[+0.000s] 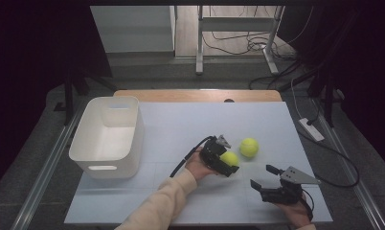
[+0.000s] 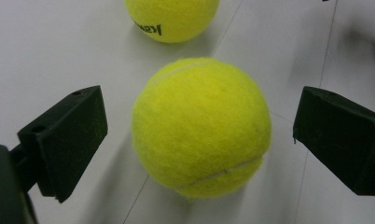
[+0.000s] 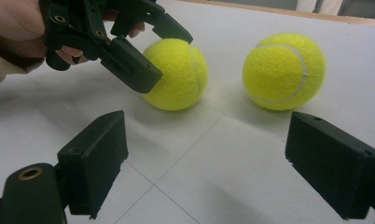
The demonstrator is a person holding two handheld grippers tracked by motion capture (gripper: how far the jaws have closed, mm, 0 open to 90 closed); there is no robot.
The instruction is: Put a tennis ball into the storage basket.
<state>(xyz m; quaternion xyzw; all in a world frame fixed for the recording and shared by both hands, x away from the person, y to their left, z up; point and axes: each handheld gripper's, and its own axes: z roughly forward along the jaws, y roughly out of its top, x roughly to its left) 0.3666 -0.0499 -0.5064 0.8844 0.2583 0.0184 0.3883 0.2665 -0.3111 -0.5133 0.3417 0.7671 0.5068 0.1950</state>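
The person's left gripper (image 1: 227, 164) is straddling the nearer fuzzy yellow-green tennis ball (image 1: 230, 158) near the middle of the pale grey table top (image 1: 181, 124); in the left gripper view the black jaws are standing wide on either side of the ball (image 2: 202, 126) with a clear gap at each flank, so nothing is gripped yet. From the right gripper view one jaw is looking close to, perhaps brushing, the ball's side (image 3: 178, 74); contact cannot be told for sure. The second yellow-green tennis ball (image 1: 249, 147) is resting just beside the first, a little farther off and to the right, apart from it. The right gripper (image 1: 265, 177) is hovering low over bare table near the front right, jaws spread wide and holding nothing. The white plastic bin with handle slots (image 1: 87, 139) is sitting well apart at the left, looking empty. Risks, as judged: the ball is round and free to roll, so if one jaw is meeting it ahead of the other, it is likely to squirt forward into its neighbour and set both rolling toward the table edge. Closing too high on the curve is apt to pinch the ball downward and out. A grip too light on the felt could let it slip during any carry toward the bin.
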